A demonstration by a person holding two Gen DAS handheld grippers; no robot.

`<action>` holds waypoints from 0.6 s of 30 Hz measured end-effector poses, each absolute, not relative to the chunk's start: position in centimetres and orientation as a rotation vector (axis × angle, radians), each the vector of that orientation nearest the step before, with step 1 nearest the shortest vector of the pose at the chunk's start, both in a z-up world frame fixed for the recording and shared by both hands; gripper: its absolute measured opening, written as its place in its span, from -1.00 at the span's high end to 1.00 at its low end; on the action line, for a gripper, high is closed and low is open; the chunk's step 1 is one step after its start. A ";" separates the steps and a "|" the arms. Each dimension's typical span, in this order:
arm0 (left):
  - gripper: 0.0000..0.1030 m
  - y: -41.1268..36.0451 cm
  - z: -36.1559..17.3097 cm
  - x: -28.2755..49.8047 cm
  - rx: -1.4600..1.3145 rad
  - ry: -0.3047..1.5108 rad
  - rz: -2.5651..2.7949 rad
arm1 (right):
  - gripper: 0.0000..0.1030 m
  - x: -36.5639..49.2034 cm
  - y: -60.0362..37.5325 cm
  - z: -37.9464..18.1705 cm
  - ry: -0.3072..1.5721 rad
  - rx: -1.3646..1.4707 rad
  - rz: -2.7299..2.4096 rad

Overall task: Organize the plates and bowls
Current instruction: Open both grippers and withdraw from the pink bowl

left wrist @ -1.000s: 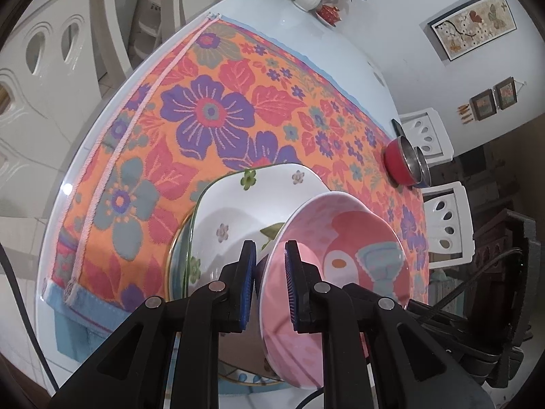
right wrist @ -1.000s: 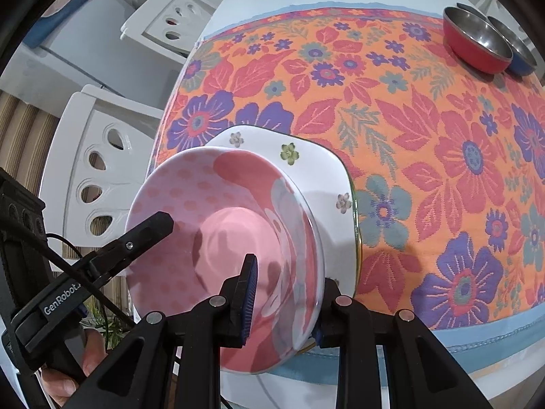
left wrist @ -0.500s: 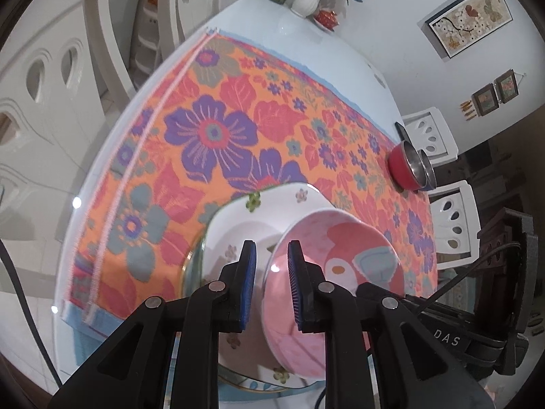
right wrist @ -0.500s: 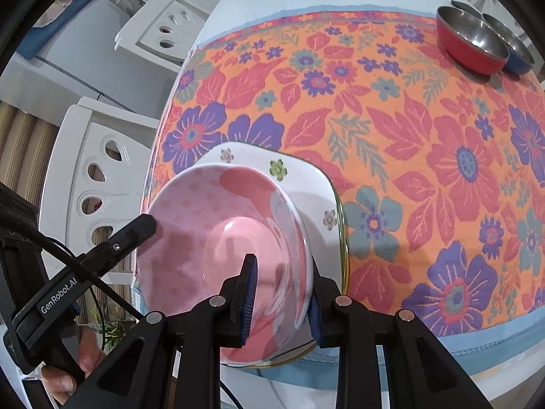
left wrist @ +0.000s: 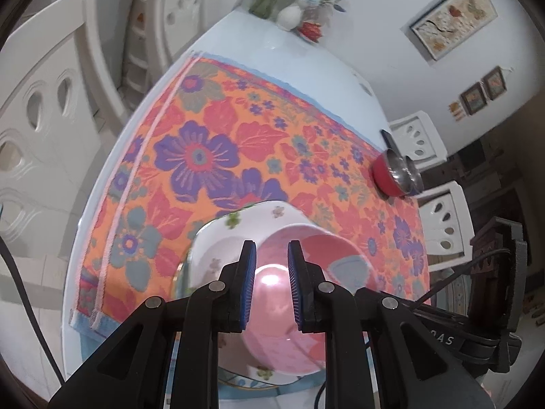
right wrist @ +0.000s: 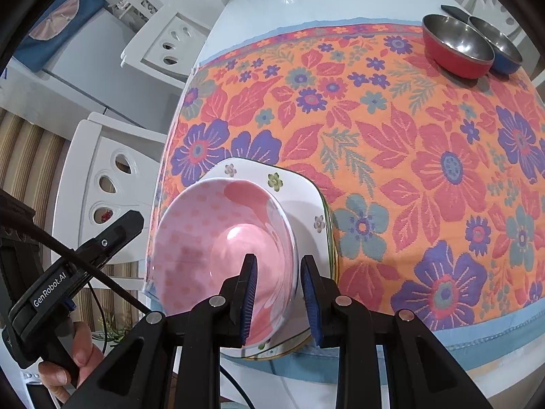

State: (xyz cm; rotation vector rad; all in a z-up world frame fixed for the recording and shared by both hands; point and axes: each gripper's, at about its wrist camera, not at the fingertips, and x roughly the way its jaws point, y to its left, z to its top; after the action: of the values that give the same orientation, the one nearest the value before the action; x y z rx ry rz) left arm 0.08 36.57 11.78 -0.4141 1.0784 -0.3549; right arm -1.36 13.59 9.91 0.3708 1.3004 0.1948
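Note:
A pink bowl (right wrist: 211,238) rests on a stack of white flowered plates (right wrist: 299,201) at the near edge of the floral tablecloth. My right gripper (right wrist: 277,293) is slightly open, its jaws standing either side of the bowl's right rim. My left gripper (left wrist: 270,286) is open above the bowl (left wrist: 306,293), its fingers off the rim. The plates also show in the left wrist view (left wrist: 218,242). The left gripper's body appears at the left of the right wrist view (right wrist: 78,266).
A red bowl (right wrist: 456,51) and a blue bowl (right wrist: 497,47) with steel insides sit at the cloth's far right. A vase of flowers (left wrist: 293,10) stands at the table's far end. White chairs (right wrist: 109,177) surround the table.
The bowl has been lowered flat onto the plate stack. Both grippers have opened off its rim; the left one has lifted and pulled back.

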 end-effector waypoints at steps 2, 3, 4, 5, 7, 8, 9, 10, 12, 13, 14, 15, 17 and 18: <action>0.46 35.5 12.6 0.1 -0.374 1.064 -0.390 | 0.49 -1.8 13.4 10.5 1.290 0.372 0.193; 0.41 34.9 13.1 0.1 -0.350 1.056 -0.404 | 0.49 -2.1 13.2 10.9 1.283 0.374 0.191; 0.41 33.9 13.8 0.2 -0.320 1.041 -0.431 | 0.49 -2.4 12.9 11.3 1.276 0.377 0.186; 0.41 33.2 14.1 0.3 -0.304 1.036 -0.453 | 0.49 -2.7 12.5 11.6 1.269 0.380 0.180; 0.41 31.4 14.8 0.8 -0.268 1.032 -0.500 | 0.49 -3.2 11.5 12.3 1.252 0.393 0.162; 0.41 30.4 15.1 1.1 -0.251 1.033 -0.519 | 0.49 -3.5 10.7 12.6 1.243 0.405 0.151; 0.40 29.6 15.4 1.3 -0.240 1.035 -0.532 | 0.49 -3.6 9.8 12.9 1.235 0.420 0.136; 0.38 28.5 15.6 1.7 -0.227 1.037 -0.554 | 0.49 -3.8 8.5 13.2 1.225 0.441 0.114; 0.33 26.3 16.1 2.3 -0.198 1.035 -0.593 | 0.49 -3.7 6.5 13.4 1.212 0.477 0.082; 0.20 25.6 16.2 2.5 -0.189 1.035 -0.600 | 0.48 -3.7 5.2 13.5 1.206 0.504 0.062; -0.03 24.2 16.4 2.9 -0.177 1.036 -0.611 | 0.46 -3.6 3.8 13.5 1.202 0.532 0.042; -0.17 23.3 16.5 3.2 -0.175 1.035 -0.617 | 0.40 -3.5 2.3 13.4 1.199 0.560 0.023; -0.29 21.5 16.9 3.8 -0.177 1.028 -0.619 | 0.25 -3.3 -0.5 12.9 1.195 0.611 -0.008; -0.29 20.7 17.0 4.2 -0.176 1.030 -0.617 | 0.17 -3.2 -1.7 12.6 1.195 0.630 -0.021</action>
State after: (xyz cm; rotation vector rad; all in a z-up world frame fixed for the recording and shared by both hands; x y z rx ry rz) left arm 4.17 20.70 16.97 -0.1759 1.0304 -0.6170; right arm -3.20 -1.69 12.58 0.6295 1.1953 -0.0208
